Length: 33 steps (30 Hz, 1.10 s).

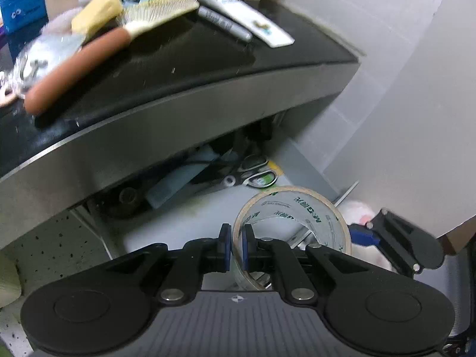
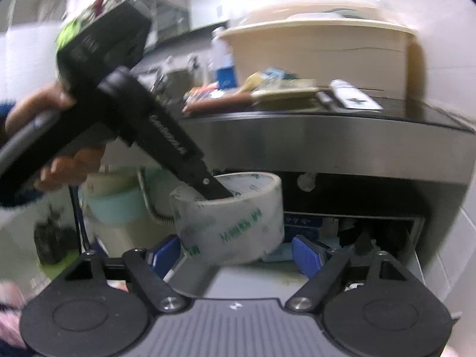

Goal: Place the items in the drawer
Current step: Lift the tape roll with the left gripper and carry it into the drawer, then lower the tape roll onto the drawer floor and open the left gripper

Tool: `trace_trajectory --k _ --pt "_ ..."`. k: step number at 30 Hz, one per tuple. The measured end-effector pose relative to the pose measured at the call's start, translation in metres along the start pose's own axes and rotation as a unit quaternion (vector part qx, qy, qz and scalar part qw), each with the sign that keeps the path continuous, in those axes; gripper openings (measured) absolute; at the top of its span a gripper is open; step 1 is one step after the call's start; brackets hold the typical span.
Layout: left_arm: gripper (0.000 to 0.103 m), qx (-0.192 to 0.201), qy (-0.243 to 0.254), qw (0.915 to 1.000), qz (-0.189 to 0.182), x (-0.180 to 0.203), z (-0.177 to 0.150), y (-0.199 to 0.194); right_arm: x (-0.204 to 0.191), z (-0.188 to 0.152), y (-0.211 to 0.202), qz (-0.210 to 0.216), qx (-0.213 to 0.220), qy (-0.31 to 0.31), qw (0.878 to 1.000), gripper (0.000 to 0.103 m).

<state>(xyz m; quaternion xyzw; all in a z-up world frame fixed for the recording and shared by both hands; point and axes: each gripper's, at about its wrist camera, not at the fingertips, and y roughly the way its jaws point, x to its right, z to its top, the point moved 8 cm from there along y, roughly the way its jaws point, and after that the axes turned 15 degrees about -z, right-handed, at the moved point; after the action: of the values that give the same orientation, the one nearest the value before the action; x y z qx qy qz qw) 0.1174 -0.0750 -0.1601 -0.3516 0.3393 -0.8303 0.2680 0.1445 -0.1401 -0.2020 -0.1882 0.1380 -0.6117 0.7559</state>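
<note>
- Tape roll (image 1: 293,217): one, clear packing tape with green print. It hangs above the open drawer (image 1: 190,223), at 5 o'clock in the left wrist view and dead centre in the right wrist view (image 2: 232,217). It has no long axis; its bore runs roughly up and down in the right wrist view, the open top tipped slightly toward the camera.
- Left gripper (image 1: 236,248): one. Jaws drawn nearly together and clamped on the tape roll's wall, one blue pad inside the ring and one outside. In the right wrist view it enters from 10 o'clock (image 2: 218,192), its tip dipping into the roll's bore.
- Right gripper (image 2: 235,257): one. Jaws spread wide, a blue pad on either side of the tape roll; whether either pad touches it cannot be told. It shows at 4 o'clock in the left wrist view (image 1: 372,232).
- Hand (image 2: 44,136): one in view, at 9 o'clock, gripping the left gripper's handle.
- Drawer contents: scissors (image 1: 255,172), one pair, at the back; other items too dark to count.
- Black countertop (image 1: 193,56), above the drawer: one hairbrush (image 1: 98,50) with a brown handle, long axis from 8 to 2 o'clock; one white tube (image 1: 244,15); one grey marker (image 1: 224,23) beside it; one yellow block (image 1: 96,10).
- Cream tub (image 2: 321,50): one, at 1 o'clock behind the countertop.
</note>
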Motion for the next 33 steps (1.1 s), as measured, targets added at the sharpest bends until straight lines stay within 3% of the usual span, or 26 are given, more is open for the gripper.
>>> trace_trajectory --k 7,13,17,19,22,28,33 --pt "0.006 -0.023 0.007 0.9996 0.010 -0.010 -0.011 0.009 -0.021 -0.008 0.019 -0.001 0.001 -0.079 0.997 0.081" --pt "0.006 -0.038 -0.001 0.9990 0.023 -0.028 -0.013 0.020 -0.035 -0.013 0.037 -0.007 0.016 -0.188 0.982 0.081" --pt "0.006 -0.034 -0.019 0.9989 0.024 -0.041 -0.011 0.028 -0.037 -0.017 0.048 -0.013 0.014 -0.210 0.977 0.081" --pt "0.005 -0.030 -0.044 0.9984 0.020 -0.051 -0.012 0.032 -0.036 -0.020 0.049 -0.014 0.011 -0.210 0.977 0.079" --pt "0.006 -0.017 -0.055 0.9975 0.042 -0.063 -0.012 0.038 -0.026 -0.023 0.042 -0.020 0.009 -0.193 0.981 0.079" --pt "0.006 -0.002 -0.056 0.9948 0.085 -0.083 -0.013 0.060 0.014 -0.018 0.024 -0.055 0.008 -0.098 0.994 0.079" --pt "0.006 -0.008 -0.057 0.9929 0.104 -0.094 -0.016 0.089 0.034 -0.020 0.014 -0.070 0.005 -0.047 0.996 0.079"
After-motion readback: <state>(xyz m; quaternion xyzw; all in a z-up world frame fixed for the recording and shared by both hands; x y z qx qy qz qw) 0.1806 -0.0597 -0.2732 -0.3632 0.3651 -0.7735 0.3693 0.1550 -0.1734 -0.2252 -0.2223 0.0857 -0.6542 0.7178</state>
